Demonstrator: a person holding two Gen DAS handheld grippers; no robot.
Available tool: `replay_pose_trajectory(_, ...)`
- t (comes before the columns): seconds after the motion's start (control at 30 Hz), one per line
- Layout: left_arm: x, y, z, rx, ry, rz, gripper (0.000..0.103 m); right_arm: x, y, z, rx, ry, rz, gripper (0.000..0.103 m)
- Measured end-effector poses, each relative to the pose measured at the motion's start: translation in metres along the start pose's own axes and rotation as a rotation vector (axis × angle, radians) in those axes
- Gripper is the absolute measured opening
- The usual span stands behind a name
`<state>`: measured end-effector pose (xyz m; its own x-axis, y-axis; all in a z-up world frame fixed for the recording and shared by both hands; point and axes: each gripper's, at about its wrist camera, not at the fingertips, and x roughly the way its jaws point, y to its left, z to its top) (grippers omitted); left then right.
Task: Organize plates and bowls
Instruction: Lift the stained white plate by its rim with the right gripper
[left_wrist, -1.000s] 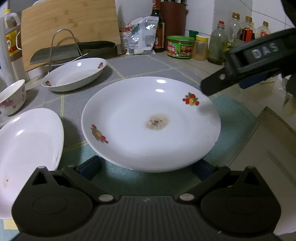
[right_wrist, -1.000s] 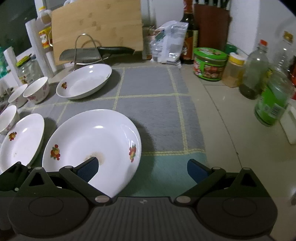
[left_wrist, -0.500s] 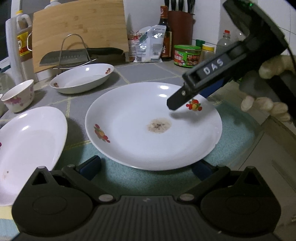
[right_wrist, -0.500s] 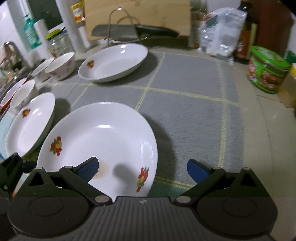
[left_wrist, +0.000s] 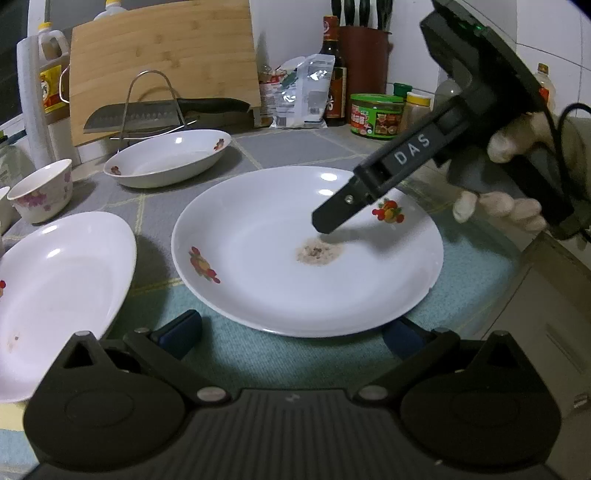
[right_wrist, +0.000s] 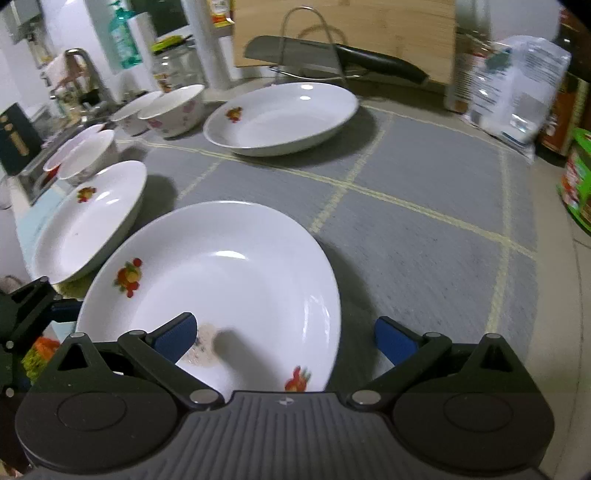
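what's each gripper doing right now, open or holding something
left gripper: open, empty, jaws straddling the near rim of the stained plate.
right gripper: open, empty, one finger over that plate.

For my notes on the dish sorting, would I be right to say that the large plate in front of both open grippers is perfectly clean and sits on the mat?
Not quite: the large plate is not clean. The left wrist view shows a brownish food residue at its centre. The rest holds: the plate sits on the mat, with the left gripper and the right gripper both open.
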<state>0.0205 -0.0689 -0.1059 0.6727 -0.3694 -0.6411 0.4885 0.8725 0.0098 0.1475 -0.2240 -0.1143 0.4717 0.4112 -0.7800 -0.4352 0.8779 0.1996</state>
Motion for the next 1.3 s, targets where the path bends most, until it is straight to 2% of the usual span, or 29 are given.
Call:
replay_pose_trajectory(0.17, -0.001, 0.001, -0.001, 0.009, -0.007, -0.011, 0.103, 0.005, -0.009, 0.008, -0.038, -0.017, 0.077, 0.103)
replay_pose_trajectory(0.3, -0.001, 0.001, -0.001, 0.011, -0.008, -0.018, 0.103, 0.007, -0.01, 0.014, -0.058, 0.007, 0.108, 0.103)
replay_pose_trajectory(0.47, -0.001, 0.002, 0.0, 0.022, -0.005, -0.028, 0.103, 0.008, -0.009, 0.019, -0.057, 0.02, 0.189, 0.103)
replay_pose_trajectory(0.7, 0.001, 0.003, 0.003, 0.047, 0.002, -0.047, 0.103, 0.012, 0.0, 0.022, -0.129, 0.045, 0.228, 0.103)
replay_pose_trajectory(0.97, 0.001, 0.003, 0.005, 0.104, -0.006, -0.06, 0.103, 0.014, -0.003, 0.026, -0.144, 0.061, 0.266, 0.103)
replay_pose_trajectory(1.3, 0.002, 0.004, 0.007, 0.116, -0.001, -0.068, 0.103, 0.014, -0.004, 0.027, -0.147, 0.07, 0.268, 0.102)
